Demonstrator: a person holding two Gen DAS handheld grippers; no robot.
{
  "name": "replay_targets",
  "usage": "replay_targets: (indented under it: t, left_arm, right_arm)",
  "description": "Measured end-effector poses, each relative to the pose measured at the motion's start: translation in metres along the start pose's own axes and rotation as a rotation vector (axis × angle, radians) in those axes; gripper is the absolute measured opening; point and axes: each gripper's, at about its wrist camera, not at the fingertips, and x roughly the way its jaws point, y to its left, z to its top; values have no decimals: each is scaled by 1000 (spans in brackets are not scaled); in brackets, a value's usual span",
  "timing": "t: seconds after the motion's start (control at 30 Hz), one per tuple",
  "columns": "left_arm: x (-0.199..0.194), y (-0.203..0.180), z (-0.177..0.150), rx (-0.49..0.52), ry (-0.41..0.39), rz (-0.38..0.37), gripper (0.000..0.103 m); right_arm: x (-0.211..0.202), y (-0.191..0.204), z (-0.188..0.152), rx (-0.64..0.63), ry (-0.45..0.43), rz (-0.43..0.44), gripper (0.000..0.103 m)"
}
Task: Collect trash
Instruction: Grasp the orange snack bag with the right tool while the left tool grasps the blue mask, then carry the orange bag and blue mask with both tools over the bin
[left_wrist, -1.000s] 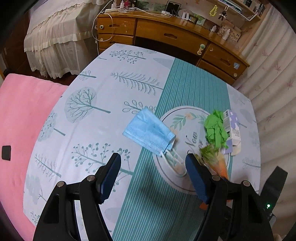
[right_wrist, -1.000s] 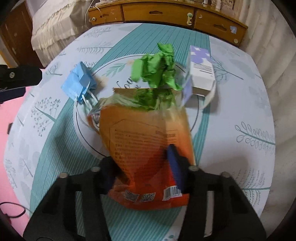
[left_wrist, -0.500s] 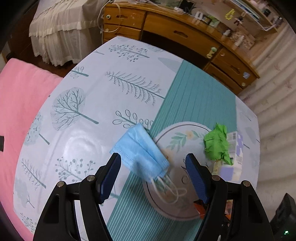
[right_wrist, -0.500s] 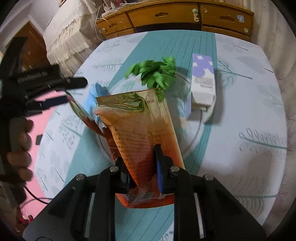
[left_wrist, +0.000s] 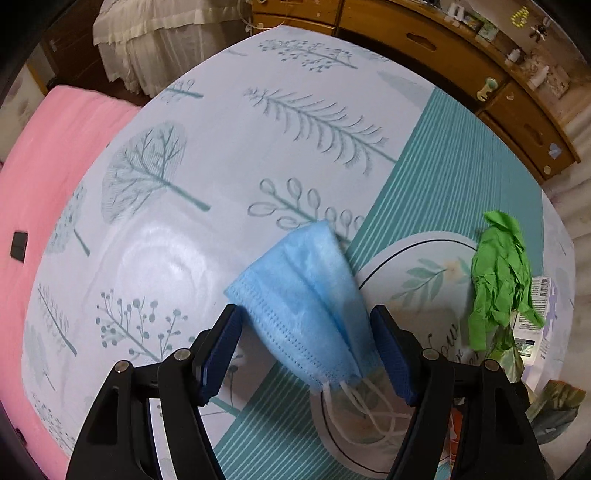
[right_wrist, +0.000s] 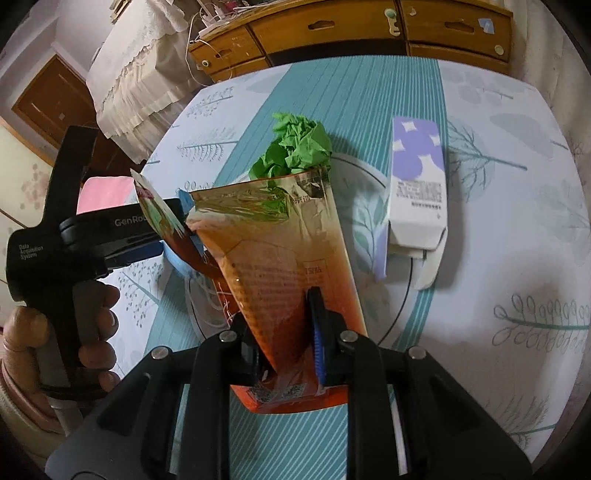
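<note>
A folded blue face mask (left_wrist: 308, 302) lies on the table, its white ear loops trailing toward me. My left gripper (left_wrist: 306, 350) is open, its jaws on either side of the mask's near end. My right gripper (right_wrist: 284, 332) is shut on an orange snack bag (right_wrist: 280, 258) and holds it upright with its torn top open. The left gripper's body (right_wrist: 92, 236) shows beside the bag in the right wrist view. A crumpled green paper (left_wrist: 498, 280) lies right of the mask; it also shows behind the bag (right_wrist: 299, 147). A white and purple carton (right_wrist: 417, 188) lies on its side.
The table wears a tree-print cloth with a teal stripe (left_wrist: 443, 173). A pink cushion (left_wrist: 40, 177) lies beyond its left edge. A wooden desk with drawers (right_wrist: 351, 33) stands behind the table, and a white lace-covered piece (left_wrist: 162, 37) at the back left.
My left gripper has moved forward and down until its jaws straddle the mask. My right gripper closed on the orange bag and raised it upright.
</note>
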Motion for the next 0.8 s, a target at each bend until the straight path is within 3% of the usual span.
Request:
replay_targets:
  t: [0.17,0.3,0.53,0.8]
  left_arm:
    - [-6,10,-8,8,-31,4,29]
    - [-11,23,-16,20,-41,-60,8]
    - [-39,43,-42,92,-57,-90,5]
    - [-132,93,-114,273,-117,-177,5]
  right_arm:
    - [5,-1,-10,17,22,8,17]
    - [4,1,-21,31,34,16,17]
    - [-10,20,-37,30,16,9,17]
    - [-61,63,-77,60,-72,-18,17]
